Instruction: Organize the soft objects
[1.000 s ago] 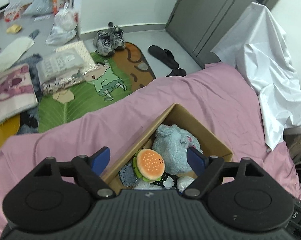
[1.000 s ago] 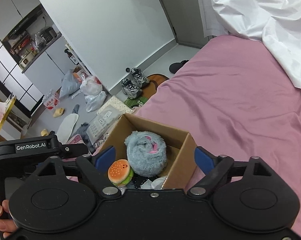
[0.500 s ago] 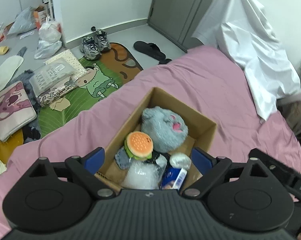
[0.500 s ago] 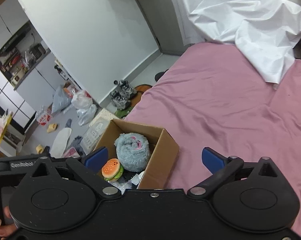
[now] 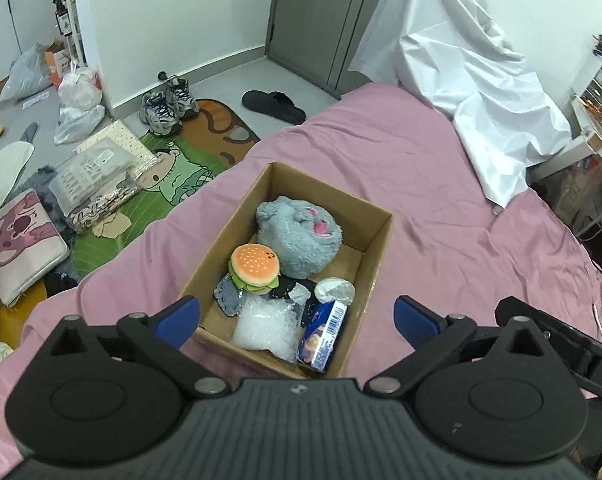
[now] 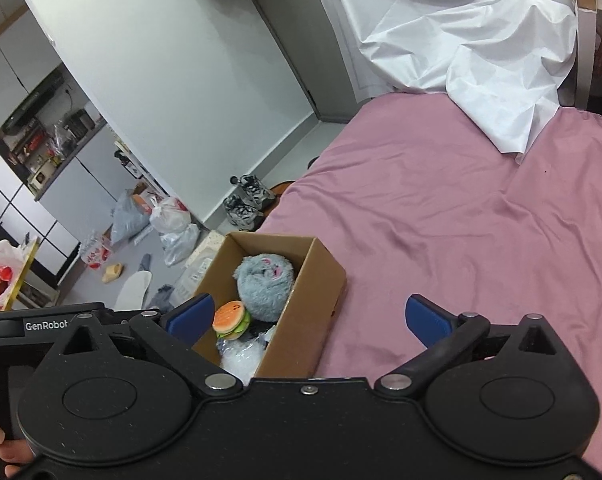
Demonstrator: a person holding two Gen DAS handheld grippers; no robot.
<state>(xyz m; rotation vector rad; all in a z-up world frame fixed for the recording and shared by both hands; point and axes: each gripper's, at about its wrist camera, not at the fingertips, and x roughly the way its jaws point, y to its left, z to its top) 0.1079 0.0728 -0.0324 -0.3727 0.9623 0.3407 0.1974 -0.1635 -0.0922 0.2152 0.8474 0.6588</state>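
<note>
Left gripper (image 5: 297, 316): blue fingers wide apart, holding nothing, above the near end of the brown cardboard box (image 5: 375, 256).
Right gripper (image 6: 309, 318): fingers wide apart, holding nothing.
Box: on the pink bed (image 6: 441, 216), under both grippers.
Inside: fluffy grey plush toy (image 5: 299, 238), small burger plush (image 5: 255, 268) just nearer.

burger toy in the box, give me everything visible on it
The burger toy is a small plush: orange bun top with pale speckled seeds and two dark dots, a green lettuce frill and a tan bottom bun. It looks soft and uncrushed. It lies tilted in the cardboard box, leaning against the grey plush, on top of a dark sparkly item and above a clear plastic bag. Neither gripper touches it.
</note>
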